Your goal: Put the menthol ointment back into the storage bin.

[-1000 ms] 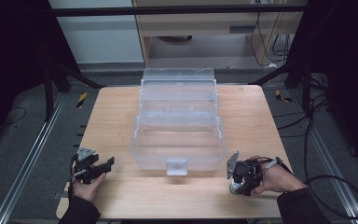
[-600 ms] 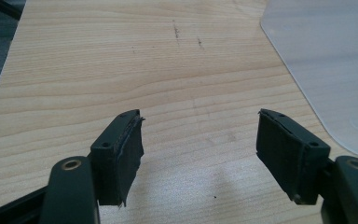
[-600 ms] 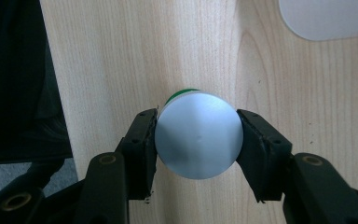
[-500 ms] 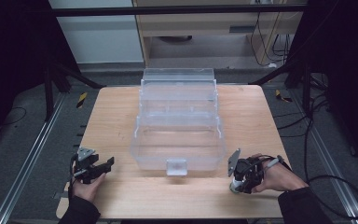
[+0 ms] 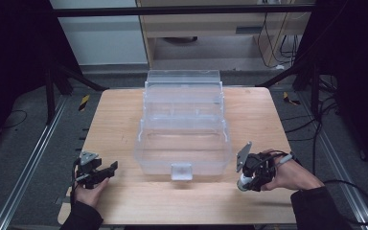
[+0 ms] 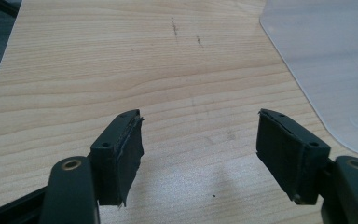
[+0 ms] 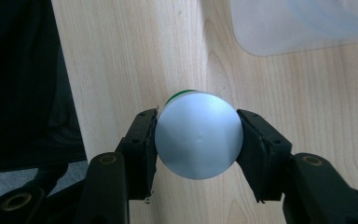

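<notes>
A small round container with a flat grey top and a green edge [image 7: 198,140] sits between the pads of my right gripper [image 7: 197,116], which is shut on it. In the high view the right gripper [image 5: 247,179] holds that container [image 5: 242,184] just above the table's front right, beside the clear box. My left gripper [image 5: 106,170] hovers at the front left. Its jaws stand wide apart in the left gripper view, so the left gripper [image 6: 199,116] is open over bare wood.
A large clear plastic box [image 5: 184,129] with stepped tiers stands in the middle of the wooden table [image 5: 110,120], its latch [image 5: 181,171] facing the front edge. A corner of the box [image 6: 335,60] lies ahead-right of the left gripper. Dark floor and rails surround the table.
My right gripper has lifted a little with the container held between its pads. The left gripper has stayed where it was.
</notes>
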A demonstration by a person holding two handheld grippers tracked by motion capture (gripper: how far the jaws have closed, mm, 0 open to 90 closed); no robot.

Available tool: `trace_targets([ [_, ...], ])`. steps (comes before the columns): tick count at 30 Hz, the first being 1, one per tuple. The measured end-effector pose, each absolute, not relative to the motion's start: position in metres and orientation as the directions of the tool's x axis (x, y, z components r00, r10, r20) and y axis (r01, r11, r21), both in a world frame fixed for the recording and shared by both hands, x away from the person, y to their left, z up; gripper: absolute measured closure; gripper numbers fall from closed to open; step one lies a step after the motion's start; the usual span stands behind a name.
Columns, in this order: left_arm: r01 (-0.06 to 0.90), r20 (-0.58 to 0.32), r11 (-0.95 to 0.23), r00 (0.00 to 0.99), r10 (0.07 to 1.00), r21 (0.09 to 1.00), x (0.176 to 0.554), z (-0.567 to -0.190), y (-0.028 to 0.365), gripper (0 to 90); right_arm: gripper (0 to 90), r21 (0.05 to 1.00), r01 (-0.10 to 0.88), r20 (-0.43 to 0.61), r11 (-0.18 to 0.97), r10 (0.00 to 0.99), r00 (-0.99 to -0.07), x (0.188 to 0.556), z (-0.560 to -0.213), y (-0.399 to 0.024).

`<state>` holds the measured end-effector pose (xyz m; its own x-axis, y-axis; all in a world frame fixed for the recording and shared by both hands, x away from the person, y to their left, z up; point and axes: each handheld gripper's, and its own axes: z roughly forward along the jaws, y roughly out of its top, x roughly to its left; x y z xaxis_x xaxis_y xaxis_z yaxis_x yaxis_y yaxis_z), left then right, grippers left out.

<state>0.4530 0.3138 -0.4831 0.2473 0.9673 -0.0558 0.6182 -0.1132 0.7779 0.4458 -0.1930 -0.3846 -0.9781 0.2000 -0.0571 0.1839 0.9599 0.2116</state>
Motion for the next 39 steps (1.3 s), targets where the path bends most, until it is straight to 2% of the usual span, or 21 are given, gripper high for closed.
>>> trace_targets([
  [22,0.620,-0.058,-0.113,0.249,0.967,0.777,0.453,-0.483,0.314,31.0,50.4,0.278,0.203,-0.087,0.939,0.235,-0.968,0.465,-0.323,-0.188],
  [39,0.620,-0.061,-0.110,0.248,0.967,0.776,0.453,-0.483,0.315,31.1,50.4,0.313,0.197,-0.111,0.929,0.242,-0.964,0.492,-0.305,-0.169],
])
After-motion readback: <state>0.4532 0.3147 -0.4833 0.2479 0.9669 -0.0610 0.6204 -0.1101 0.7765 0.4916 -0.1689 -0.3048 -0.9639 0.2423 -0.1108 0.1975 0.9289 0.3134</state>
